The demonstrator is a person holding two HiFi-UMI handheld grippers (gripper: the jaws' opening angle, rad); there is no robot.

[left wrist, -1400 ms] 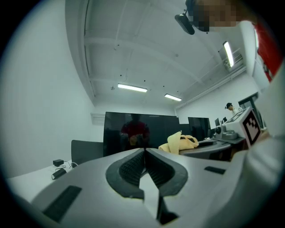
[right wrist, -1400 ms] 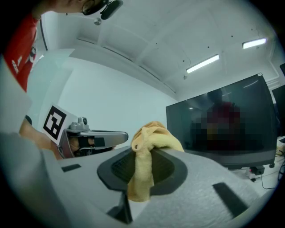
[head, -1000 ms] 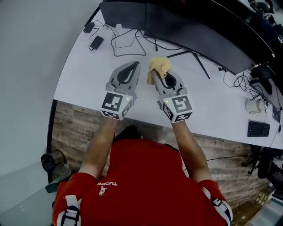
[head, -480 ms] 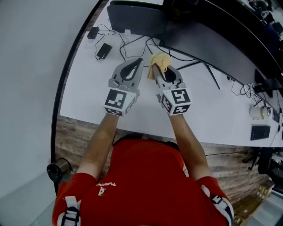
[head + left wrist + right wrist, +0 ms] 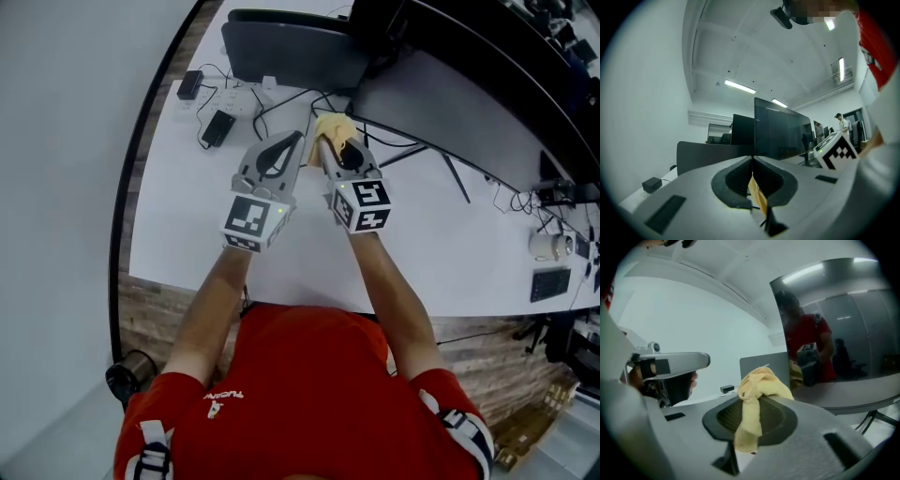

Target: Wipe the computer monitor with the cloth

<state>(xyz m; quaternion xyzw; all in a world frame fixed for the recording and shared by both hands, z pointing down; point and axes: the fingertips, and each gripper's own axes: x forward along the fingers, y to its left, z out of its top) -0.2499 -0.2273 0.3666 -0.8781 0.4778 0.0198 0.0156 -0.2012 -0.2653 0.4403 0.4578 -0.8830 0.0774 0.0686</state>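
Note:
The yellow cloth [image 5: 335, 128] is bunched at the tips of my right gripper [image 5: 330, 142], which is shut on it. In the right gripper view the cloth [image 5: 758, 390] droops over the jaws. The large dark monitor [image 5: 839, 324] rises just ahead, right of the jaws, and mirrors the person. In the head view the monitor [image 5: 469, 98] runs across the upper right, with the cloth close below its left end. My left gripper [image 5: 289, 142] hovers beside the right one over the white desk [image 5: 187, 216]. Its jaws [image 5: 753, 161] are pressed together and hold nothing.
A second dark screen [image 5: 291, 47] stands at the back left. A power strip, adapters and looping cables [image 5: 230, 98] lie in front of it. Thin black stand legs [image 5: 417, 141] spread under the monitor. A mug [image 5: 542, 246] and a keyboard [image 5: 548, 281] sit far right.
Both grippers have moved forward over the desk toward the monitor. The cloth, still held in the right gripper, is now closer to the screen's left end.

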